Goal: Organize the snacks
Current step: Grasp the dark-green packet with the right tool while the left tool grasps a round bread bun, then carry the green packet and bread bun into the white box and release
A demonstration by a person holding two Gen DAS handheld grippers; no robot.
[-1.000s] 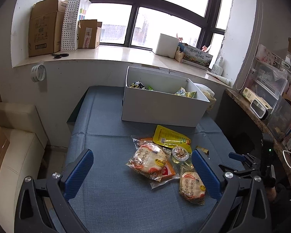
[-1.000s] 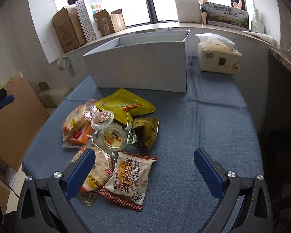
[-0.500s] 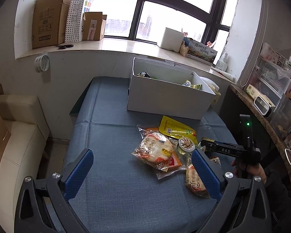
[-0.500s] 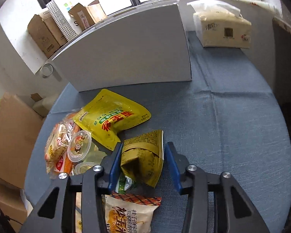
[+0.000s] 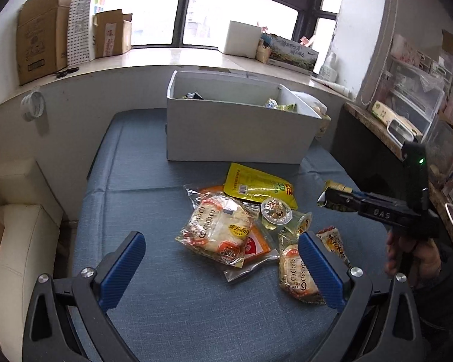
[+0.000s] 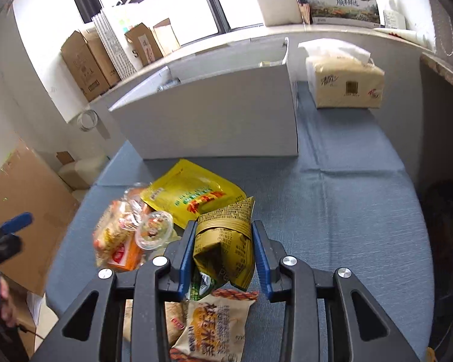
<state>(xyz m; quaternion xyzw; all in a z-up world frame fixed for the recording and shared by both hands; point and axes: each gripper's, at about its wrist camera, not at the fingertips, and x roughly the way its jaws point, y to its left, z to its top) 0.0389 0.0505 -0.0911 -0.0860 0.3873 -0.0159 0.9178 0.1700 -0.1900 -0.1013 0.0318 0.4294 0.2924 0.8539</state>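
Gripping a crumpled olive-gold foil snack packet (image 6: 226, 241), the right claw (image 6: 223, 256) has just closed, near the white cardboard box (image 6: 214, 120); the left claw (image 5: 220, 267) gapes empty over the blue-clothed table (image 5: 166, 301).

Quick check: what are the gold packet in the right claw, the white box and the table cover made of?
Gold packet: looks like thin printed plastic film, semi-glossy; it creases and folds where the right claw pinches it.
White box: probably matte cardboard or foam board; thin flat walls, sharp corners.
Table cover: woven blue fabric, matte; visible weave and fold lines.
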